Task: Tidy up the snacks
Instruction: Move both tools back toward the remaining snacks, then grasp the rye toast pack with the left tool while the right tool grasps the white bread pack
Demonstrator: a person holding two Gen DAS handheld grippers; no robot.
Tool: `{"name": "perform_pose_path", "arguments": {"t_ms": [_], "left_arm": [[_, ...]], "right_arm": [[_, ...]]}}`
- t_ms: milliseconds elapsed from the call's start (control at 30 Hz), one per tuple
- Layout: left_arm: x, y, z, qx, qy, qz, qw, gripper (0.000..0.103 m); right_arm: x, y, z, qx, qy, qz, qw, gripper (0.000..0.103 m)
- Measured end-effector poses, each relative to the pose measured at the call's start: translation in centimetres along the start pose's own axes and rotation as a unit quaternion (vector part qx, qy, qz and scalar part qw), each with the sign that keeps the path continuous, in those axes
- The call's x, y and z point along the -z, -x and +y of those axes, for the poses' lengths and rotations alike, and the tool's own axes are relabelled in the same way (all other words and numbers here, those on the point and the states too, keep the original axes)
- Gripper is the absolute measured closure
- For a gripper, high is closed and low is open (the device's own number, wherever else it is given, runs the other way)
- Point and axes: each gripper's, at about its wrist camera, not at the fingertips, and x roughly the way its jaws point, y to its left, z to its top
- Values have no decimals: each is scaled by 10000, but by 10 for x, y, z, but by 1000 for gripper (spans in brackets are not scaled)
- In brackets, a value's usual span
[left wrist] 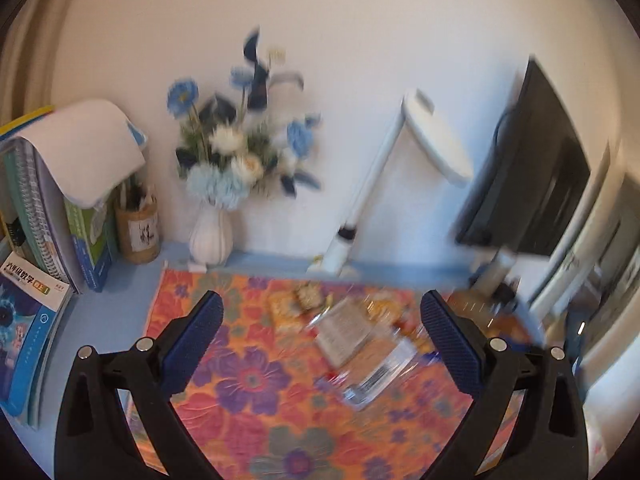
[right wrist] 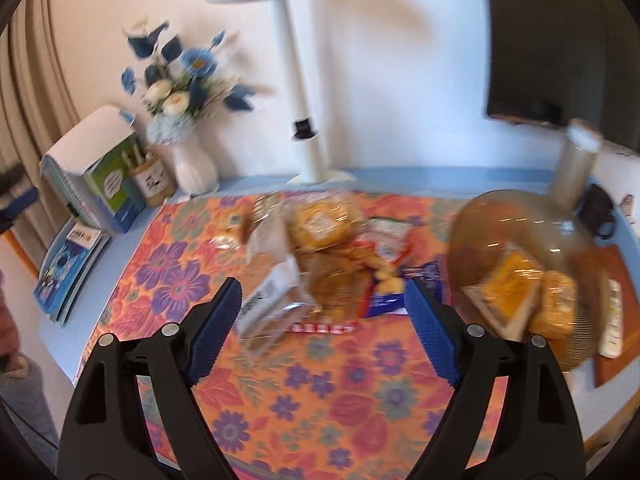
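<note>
— Blue surface (right wrist: 400,176) against a white wall, flowered cloth (right wrist: 320,392) over it. Where are the snacks?

— Heaped mid-cloth, snack packets (right wrist: 320,248) overlapping; some already sit in the brown bowl (right wrist: 500,220) at right, probably the collecting spot.

— Your grippers?

— I have the left gripper (left wrist: 320,336) wide open, empty; the right gripper (right wrist: 322,308) is opening, empty too. Lamp (right wrist: 300,120), vase (right wrist: 196,168) and books (right wrist: 100,176) crowd the back edge.

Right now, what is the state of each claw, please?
Left claw: wide open, holding nothing.
Right claw: open and opening further, holding nothing; the snack packets lie beyond it.
</note>
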Motion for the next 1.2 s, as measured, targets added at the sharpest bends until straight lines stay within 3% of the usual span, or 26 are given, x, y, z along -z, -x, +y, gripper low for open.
{"name": "perform_pose_path", "arguments": {"t_ms": [133,233,300,400,533,700,767,900,933,1033,1067,1200], "left_arm": [[26,-48,17,85,29,501,9987,5],[44,-79,33,316,372,849,9952,5],[53,-95,36,434,507,1040,9923,5],[67,-103,33,527,470,1184,9904,5],[80,-103,22,566,250,1275,9899,5],[96,-112,15,649,256,1590,9848,5],[104,-117,14,670,331,1718,9823,5],[121,-128,14,641,480,1980,9769,5],[125,-130,14,636,499,2029,9758,5],[137,-128,9,512,498,2141,9742,5],[142,-129,6,431,537,2185,9734,5],[162,-141,-14,294,786,2353,9683,5]], "right_arm": [[0,-43,9,78,-4,348,9994,23],[1,-71,6,73,-129,623,9979,45],[0,-89,3,-68,-254,823,9963,71],[2,-103,3,-226,-363,950,9946,78],[11,-99,18,-229,-114,922,9954,79],[41,-82,39,-551,54,1103,9924,79],[59,-75,49,-768,100,1268,9889,77],[109,-57,74,-1698,457,1815,9676,71],[117,-52,75,-1718,547,1870,9657,69],[122,-40,53,-1280,573,1751,9745,63],[118,-39,47,-1124,549,1663,9781,57],[77,-45,14,-448,260,1067,9929,43]]}}
